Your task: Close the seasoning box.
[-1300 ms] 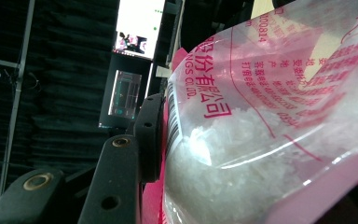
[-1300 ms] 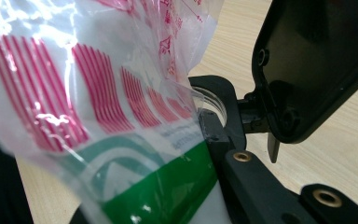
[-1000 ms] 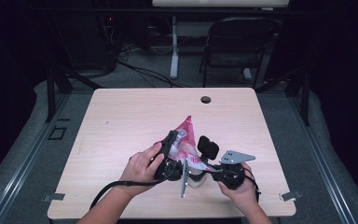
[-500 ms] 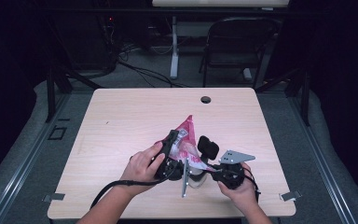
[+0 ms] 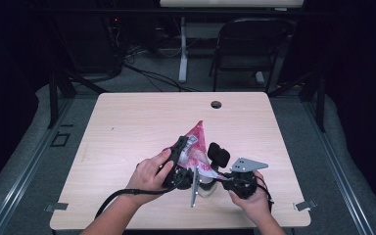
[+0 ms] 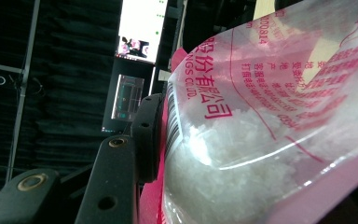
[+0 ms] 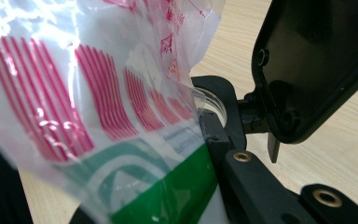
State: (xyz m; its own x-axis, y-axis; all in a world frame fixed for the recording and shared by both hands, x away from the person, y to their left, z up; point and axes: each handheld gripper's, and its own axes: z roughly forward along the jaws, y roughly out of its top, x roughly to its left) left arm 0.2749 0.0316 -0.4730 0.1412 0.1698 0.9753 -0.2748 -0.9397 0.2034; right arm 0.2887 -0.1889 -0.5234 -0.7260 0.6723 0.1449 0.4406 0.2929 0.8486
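We hold a soft pouch of white grains between two grippers, just this side of the table [image 5: 127,122] centre.

The bag [image 5: 196,147] looks limp, slippery and bottom-heavy, so we'd grip its film edges. Left gripper [image 5: 180,155] clamps it. We cannot tell the right gripper's [image 5: 216,161] state. Little has changed from before.

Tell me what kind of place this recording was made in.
Probably a lab or recording studio, not a home: a bare wooden table with a cable hole, dark curtains behind a lit monitor, cables across the grey floor, and a folding chair behind.
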